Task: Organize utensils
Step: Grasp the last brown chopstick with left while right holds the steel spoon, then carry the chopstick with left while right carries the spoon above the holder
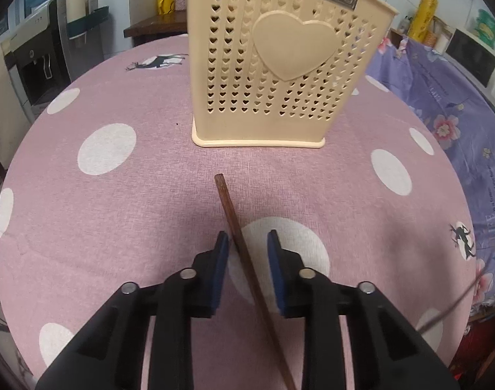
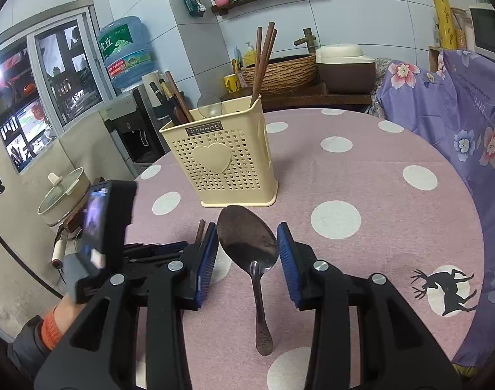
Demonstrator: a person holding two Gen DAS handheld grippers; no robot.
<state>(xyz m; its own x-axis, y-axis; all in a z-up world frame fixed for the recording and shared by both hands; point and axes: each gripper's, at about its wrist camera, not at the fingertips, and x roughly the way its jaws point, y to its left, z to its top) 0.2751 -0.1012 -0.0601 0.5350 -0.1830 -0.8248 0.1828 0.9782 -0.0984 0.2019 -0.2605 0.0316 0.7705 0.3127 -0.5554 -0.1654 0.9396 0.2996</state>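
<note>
Currently, your left gripper [image 1: 247,243] sits low over the pink polka-dot surface [image 1: 117,195] with its jaws spread apart. A single brown chopstick [image 1: 244,253] lies on the cloth between them, running from the 12 o'clock side down toward 5 o'clock. It passes close to the left pad at the tip, but neither pad is pressed on it, so nothing is grasped. Straight ahead at 12 o'clock stands the cream utensil holder [image 1: 273,74], upright, pierced with small hearts and bearing a raised heart on its face. Chopstick ends show above its rim at the 1 o'clock corner.

Your right gripper [image 2: 247,243] also has its jaws released and wide. A dark metal spoon [image 2: 250,253] lies on the surface [image 2: 377,178] between them, bowl toward 12 o'clock and handle toward 6 o'clock, clear of both blue pads. The utensil holder [image 2: 221,162] stands just beyond the spoon's bowl, at 11 o'clock in this view. It holds three chopsticks [image 2: 263,58] in its right-hand compartment and several darker utensils [image 2: 172,97] leaning out at the left. A round clear item [image 2: 209,105] shows at its back rim; you cannot tell what it is. The left gripper's body [image 2: 104,237] appears at 9 o'clock, beside the right one.
</note>
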